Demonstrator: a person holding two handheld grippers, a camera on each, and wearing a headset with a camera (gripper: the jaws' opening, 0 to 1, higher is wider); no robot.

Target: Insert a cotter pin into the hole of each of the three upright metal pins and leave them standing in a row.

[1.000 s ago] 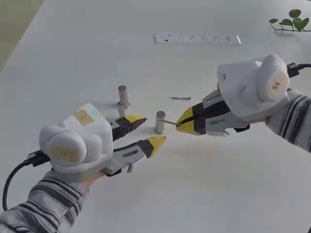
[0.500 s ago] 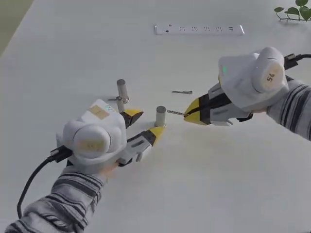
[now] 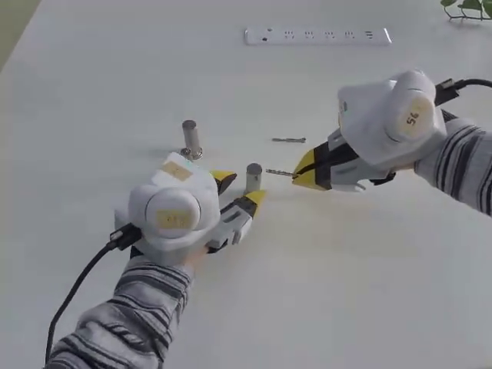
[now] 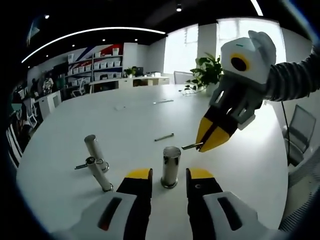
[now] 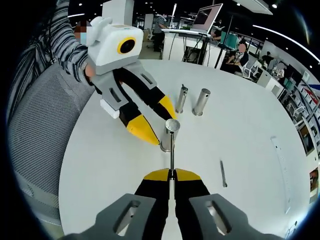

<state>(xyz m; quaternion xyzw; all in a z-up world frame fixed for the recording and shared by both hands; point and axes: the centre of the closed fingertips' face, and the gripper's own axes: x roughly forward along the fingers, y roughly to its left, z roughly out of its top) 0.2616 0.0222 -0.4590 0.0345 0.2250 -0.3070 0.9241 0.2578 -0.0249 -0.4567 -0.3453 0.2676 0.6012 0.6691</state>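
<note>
A round yellow sticker [image 3: 413,118] on the white housing of the right gripper [image 3: 297,176] bears two tilted digits that look like "95", though the reading is unsure. Two yellow labels [image 3: 171,220] on the left gripper [image 3: 244,187] are too blurred to read.

A white power strip [image 3: 317,35] lies near the far edge of the white table [image 3: 361,292], with green plant leaves [image 3: 467,6] showing at its far right corner.
</note>
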